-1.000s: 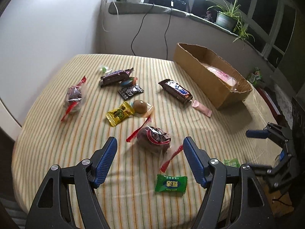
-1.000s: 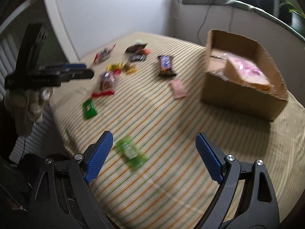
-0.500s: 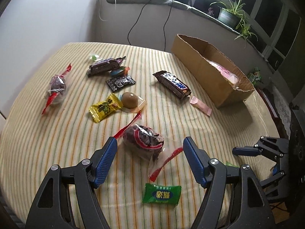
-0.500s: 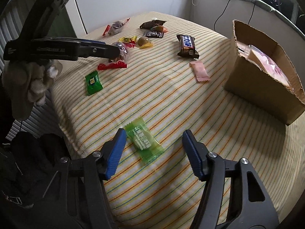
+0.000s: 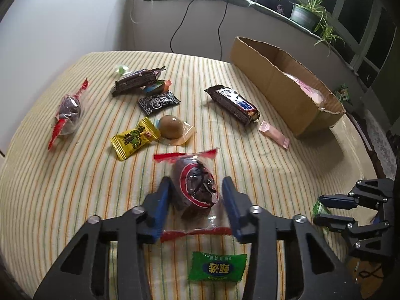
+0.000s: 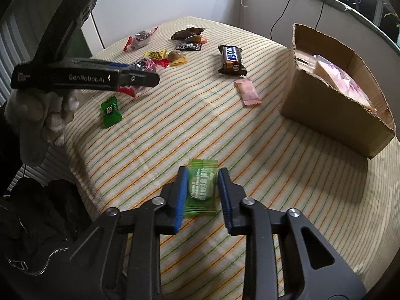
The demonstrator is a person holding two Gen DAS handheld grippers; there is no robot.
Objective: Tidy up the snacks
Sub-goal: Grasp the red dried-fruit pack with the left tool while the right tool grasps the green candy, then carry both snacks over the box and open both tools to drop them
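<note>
Snacks are lying scattered over the striped cloth of the bench, and you are working on two of them at once. Your left tool is straddling a dark snack in a clear wrapper with red ends; its jaws have just been closing, and the blue pads are now sitting against the wrapper's sides, gripping it on the cloth. Your right tool is doing the same to a light green candy packet near the bench's front edge: its jaws have just been closing too, and both pads are pressing the packet's edges.

Just in front of your left tool a darker green candy is lying flat. Farther along the cloth a yellow candy is touching a brown egg in a clear pouch, with a black patterned sachet, a dark bar and a second red-ended snack beyond. A Snickers bar and a small pink packet are lying toward the open cardboard box, which is holding a pink-printed bag. A potted plant is standing on the ledge behind.
</note>
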